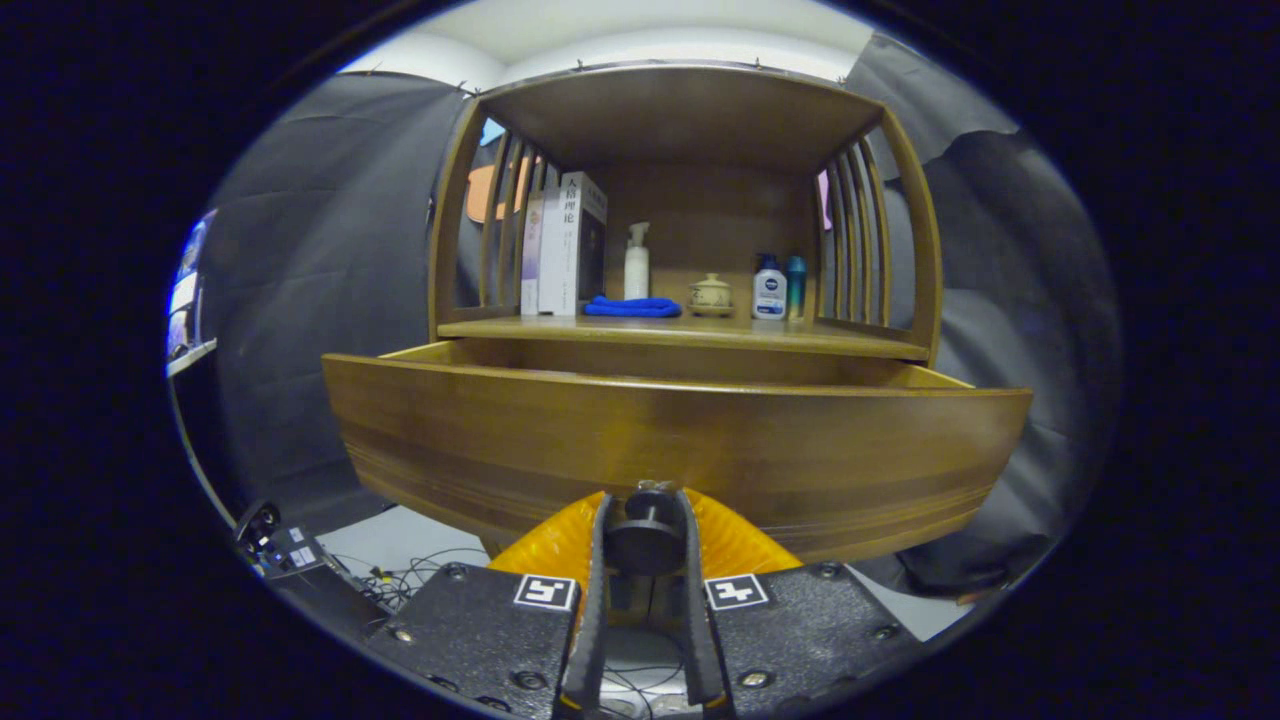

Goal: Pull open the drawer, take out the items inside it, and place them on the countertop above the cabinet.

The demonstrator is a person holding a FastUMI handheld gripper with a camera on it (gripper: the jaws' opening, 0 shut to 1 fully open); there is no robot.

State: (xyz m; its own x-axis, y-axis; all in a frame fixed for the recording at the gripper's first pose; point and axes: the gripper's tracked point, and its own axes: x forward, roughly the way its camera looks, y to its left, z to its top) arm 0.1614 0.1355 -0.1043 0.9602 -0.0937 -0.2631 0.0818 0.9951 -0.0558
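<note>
Tool (645,535) closed on the drawer knob (643,540), both fingers (598,580) pressing its sides, knob sitting btwn them at the tips. Drawer (680,450) is pulled out of the wooden cabinet (905,200), its front panel just ahead of the fingers; inside of drawer hidden behind the front, contents can't tell. Counter (690,335) above drawer carries, L to R: upright books/boxes (565,245), folded blue cloth (632,307) w/ white pump bottle (636,262) behind it, small lidded ceramic pot (711,294), white-and-blue bottle (768,288) touching/next to a teal bottle (796,286). Cables (400,580) on the floor below, left of the tool.
</note>
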